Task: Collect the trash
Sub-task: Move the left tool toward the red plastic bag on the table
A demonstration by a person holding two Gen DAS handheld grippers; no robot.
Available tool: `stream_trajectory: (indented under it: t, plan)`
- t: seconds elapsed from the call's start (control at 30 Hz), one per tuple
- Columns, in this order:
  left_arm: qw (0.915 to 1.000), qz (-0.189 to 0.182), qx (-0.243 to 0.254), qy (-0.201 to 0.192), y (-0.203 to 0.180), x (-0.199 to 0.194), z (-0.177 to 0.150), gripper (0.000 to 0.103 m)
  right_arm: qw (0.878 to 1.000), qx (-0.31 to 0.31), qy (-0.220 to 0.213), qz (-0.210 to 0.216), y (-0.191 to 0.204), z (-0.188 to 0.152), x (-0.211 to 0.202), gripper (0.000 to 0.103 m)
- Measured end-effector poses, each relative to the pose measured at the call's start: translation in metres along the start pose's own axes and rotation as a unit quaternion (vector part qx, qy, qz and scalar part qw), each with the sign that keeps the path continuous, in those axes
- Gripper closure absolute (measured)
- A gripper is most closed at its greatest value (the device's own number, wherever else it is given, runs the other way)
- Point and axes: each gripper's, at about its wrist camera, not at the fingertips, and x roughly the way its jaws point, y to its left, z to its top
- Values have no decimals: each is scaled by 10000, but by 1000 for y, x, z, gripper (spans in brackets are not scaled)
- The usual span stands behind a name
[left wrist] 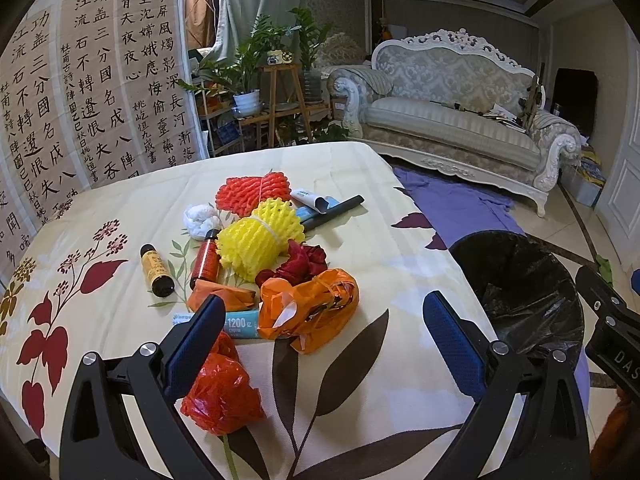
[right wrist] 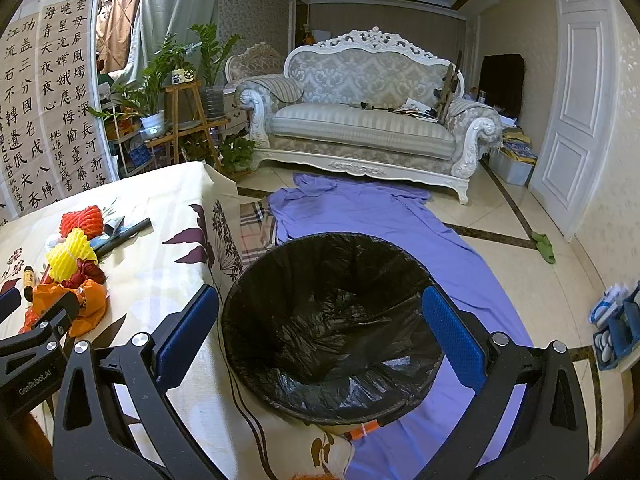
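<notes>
— What are your claws doing?

— My left gripper [left wrist: 322,334] is spread wide, blue ribbed pads apart, holding nothing. It hangs over the trash pile on the table [left wrist: 132,208]; the orange plastic bag [left wrist: 310,310] lies between the fingers' line of sight, and the red plastic bag [left wrist: 222,394] sits just beside my left finger. My right gripper [right wrist: 320,330] is just as wide and empty, poised above the bin [right wrist: 320,320], whose black liner is crinkled and glossy.

— Where is the trash?

— Heaped mid-table: a yellow foam net [left wrist: 258,236] and a red foam net [left wrist: 252,192], both knobbly mesh, a white crumpled wad [left wrist: 200,220], two small bottles, one yellow-labelled [left wrist: 157,270] and one red-labelled [left wrist: 206,260], a dark red crumpled wrapper [left wrist: 300,264], a black tube [left wrist: 336,210] and a light blue packet [left wrist: 240,324].

— Room to move?

— The table's right edge falls away near the bin, which stands on the floor just beside it, on a purple cloth [right wrist: 400,220]. The tablecloth between pile and edge is bare and smooth, printed with leaves. The bin's round mouth is open and unobstructed.
</notes>
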Motion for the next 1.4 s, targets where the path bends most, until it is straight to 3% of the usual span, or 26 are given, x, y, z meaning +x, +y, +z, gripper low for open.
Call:
stream_trajectory:
  t: [0.9, 1.17, 1.27, 1.4]
  plan:
    - [9999, -70, 62, 55, -9, -2, -4, 7, 10000, 30, 83, -32, -6, -2, 2, 4]
    - [9999, -54, 122, 93, 8, -9, -10, 7, 9997, -120, 159, 106, 9, -6, -3, 4]
    - [9999, 0, 73, 115, 21, -14, -14, 7, 9994, -191, 178, 206, 17, -9, -6, 6]
    - [9997, 166, -39, 166, 40, -18, -21, 7, 9986, -278, 256, 382, 27, -10, -9, 19]
